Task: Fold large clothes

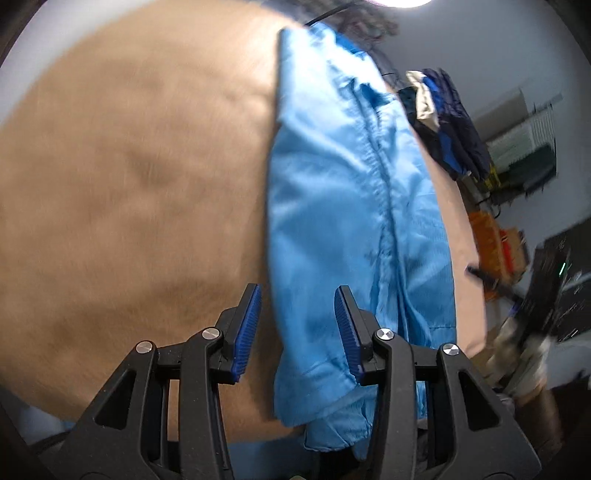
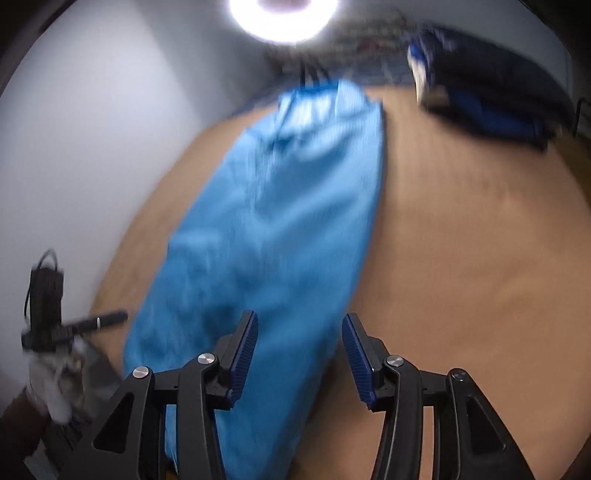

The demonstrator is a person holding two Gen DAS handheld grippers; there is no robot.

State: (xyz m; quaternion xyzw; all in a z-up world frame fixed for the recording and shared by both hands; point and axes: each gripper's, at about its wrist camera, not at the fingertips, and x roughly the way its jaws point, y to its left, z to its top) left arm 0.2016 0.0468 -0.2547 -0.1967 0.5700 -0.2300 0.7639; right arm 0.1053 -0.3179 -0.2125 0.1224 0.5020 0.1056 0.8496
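A light blue garment [image 1: 332,192] lies folded lengthwise into a long strip on the tan table [image 1: 129,166]. It also shows in the right wrist view [image 2: 280,221], running away from the camera. My left gripper [image 1: 297,332] is open and empty, just above the near end of the garment at its left edge. My right gripper [image 2: 299,350] is open and empty above the near end of the strip, at its right edge. The other gripper [image 2: 48,325] shows at the far left of the right wrist view, held in a gloved hand.
A pile of dark blue and beige clothes [image 2: 480,99] lies at the far right of the table [image 2: 461,240]; it also shows in the left wrist view [image 1: 447,122]. A ring lamp [image 2: 284,14] shines overhead. Shelves and boxes [image 1: 517,155] stand beyond the table edge.
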